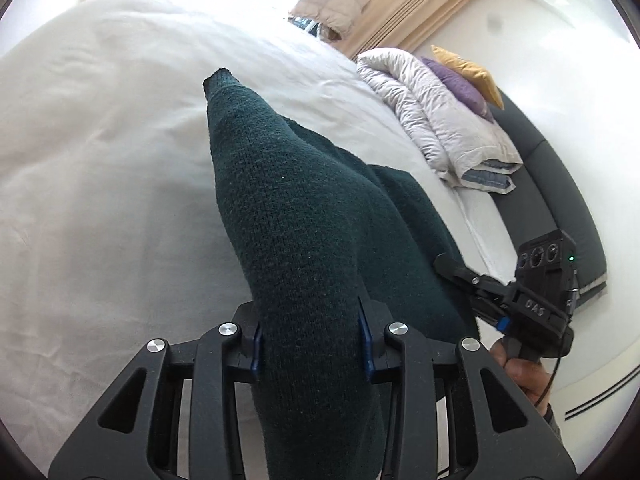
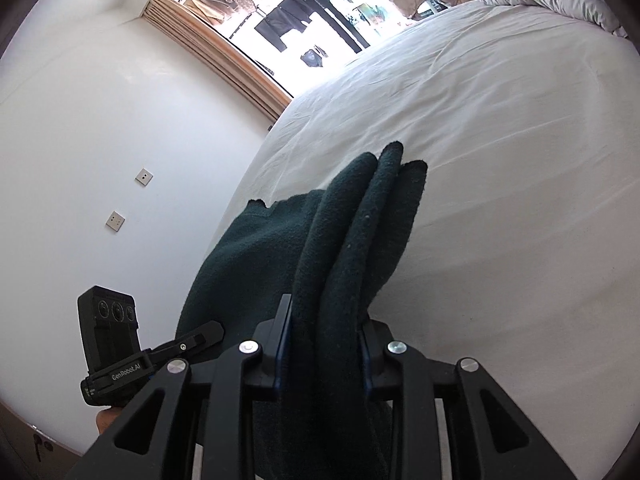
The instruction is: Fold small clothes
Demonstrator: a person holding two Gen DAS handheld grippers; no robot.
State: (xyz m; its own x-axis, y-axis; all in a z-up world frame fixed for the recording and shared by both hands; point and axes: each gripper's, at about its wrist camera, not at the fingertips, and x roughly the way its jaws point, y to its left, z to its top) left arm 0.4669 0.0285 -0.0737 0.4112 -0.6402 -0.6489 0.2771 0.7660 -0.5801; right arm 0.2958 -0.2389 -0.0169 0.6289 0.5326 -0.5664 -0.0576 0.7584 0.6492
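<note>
A dark green knitted garment (image 1: 296, 216) is held up above the white bed sheet (image 1: 100, 168). My left gripper (image 1: 310, 344) is shut on a thick bunch of it, with a sleeve-like end pointing away from me. My right gripper (image 2: 324, 340) is shut on another bunched edge of the same garment (image 2: 352, 248), which folds into several ridges. The rest of the cloth hangs between the two grippers. The right gripper also shows in the left wrist view (image 1: 460, 276), and the left gripper shows in the right wrist view (image 2: 200, 336).
A rolled white duvet (image 1: 436, 120) with purple and yellow pillows (image 1: 464, 80) lies at the head of the bed by a dark headboard (image 1: 560, 200). A white wall with two switch plates (image 2: 116, 220) and a curtained window (image 2: 280, 20) are to the side.
</note>
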